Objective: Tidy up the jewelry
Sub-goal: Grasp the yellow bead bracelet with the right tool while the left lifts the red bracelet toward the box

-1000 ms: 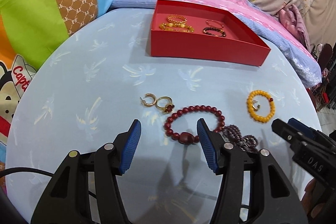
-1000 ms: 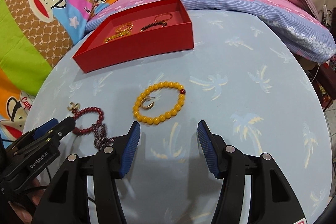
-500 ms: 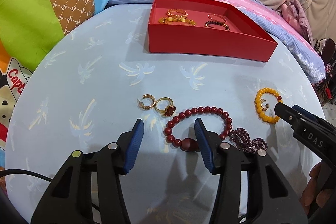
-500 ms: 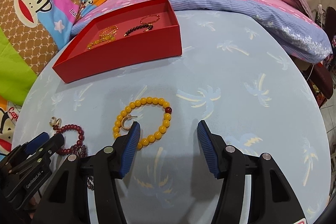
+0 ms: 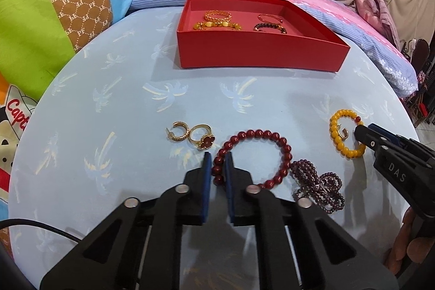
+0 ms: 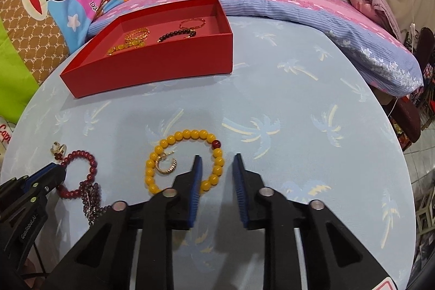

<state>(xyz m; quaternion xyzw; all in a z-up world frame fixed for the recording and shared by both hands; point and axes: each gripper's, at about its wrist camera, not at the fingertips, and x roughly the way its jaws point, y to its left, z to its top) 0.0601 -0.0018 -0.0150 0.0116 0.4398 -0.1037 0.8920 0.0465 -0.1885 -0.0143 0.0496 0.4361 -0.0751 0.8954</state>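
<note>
While our left gripper has just been closing and now pinches the near-left arc of the dark red bead bracelet on the blue bed sheet, our right gripper has also been closing, its jaws straddling the yellow bead bracelet without pressing it yet. Toward the sheet's far edge sits the red box.

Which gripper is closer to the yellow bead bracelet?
Right. The right gripper has its fingers on either side of the yellow bead bracelet, while the left gripper is over at the dark red bracelet.
</note>
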